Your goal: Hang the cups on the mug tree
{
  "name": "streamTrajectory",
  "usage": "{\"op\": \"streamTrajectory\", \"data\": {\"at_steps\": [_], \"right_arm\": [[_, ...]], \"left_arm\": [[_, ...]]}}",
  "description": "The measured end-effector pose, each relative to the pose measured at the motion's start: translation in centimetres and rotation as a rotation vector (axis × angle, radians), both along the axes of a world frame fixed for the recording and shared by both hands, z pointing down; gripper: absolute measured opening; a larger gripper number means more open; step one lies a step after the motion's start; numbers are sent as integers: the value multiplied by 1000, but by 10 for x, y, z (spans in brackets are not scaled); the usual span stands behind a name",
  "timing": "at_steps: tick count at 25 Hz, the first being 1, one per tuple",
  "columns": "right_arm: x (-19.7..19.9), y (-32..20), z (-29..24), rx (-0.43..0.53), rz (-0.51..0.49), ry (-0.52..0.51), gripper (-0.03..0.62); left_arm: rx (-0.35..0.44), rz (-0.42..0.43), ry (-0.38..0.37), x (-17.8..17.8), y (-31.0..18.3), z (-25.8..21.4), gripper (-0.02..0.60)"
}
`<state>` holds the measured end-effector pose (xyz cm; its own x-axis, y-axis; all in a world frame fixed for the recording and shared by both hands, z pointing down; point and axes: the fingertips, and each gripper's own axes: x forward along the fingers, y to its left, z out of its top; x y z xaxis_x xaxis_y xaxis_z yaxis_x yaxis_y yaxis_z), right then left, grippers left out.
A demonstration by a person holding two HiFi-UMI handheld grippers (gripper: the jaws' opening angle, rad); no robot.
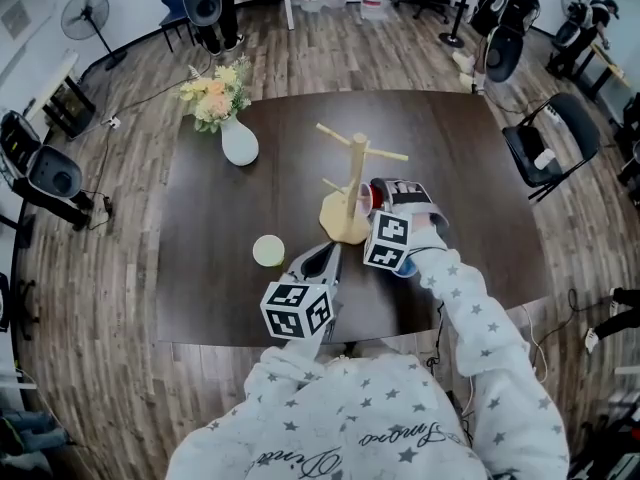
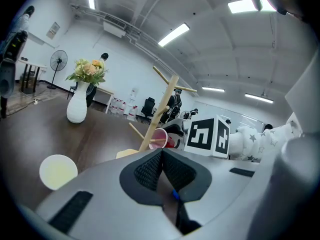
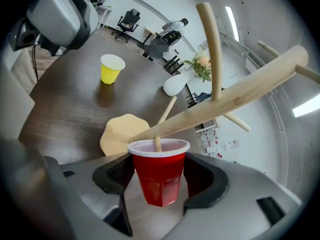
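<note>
One mug tree, two cups: mid-table, the right gripper clamps the red cup over a low peg; the yellow cup stands toward the near edge. The left gripper has its jaws together.

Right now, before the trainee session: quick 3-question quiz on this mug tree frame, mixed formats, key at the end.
1. True or false: the yellow cup already hangs on the mug tree.
2. What sits between the pads of the right hand-held gripper? A) red cup B) yellow cup C) nothing
3. Which hand-held gripper is shut with nothing in it?

Key:
1. False. It stands upright on the table.
2. A. A peg of the tree reaches into its mouth.
3. The left hand-held gripper.
</note>
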<state>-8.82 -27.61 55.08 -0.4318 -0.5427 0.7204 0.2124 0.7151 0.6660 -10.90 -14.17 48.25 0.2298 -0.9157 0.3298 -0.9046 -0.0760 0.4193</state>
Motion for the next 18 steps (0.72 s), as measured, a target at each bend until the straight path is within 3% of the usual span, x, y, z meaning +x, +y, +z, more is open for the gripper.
{"op": "streamTrajectory", "data": {"at_steps": [8, 18], "right_arm": [[-2, 1, 2, 25, -1, -17, 308], [-2, 10, -2, -15, 24, -84, 351]], "left_arm": [[2, 8, 12, -5, 2, 1, 25], [5, 30, 25, -3, 3, 2, 25]]}}
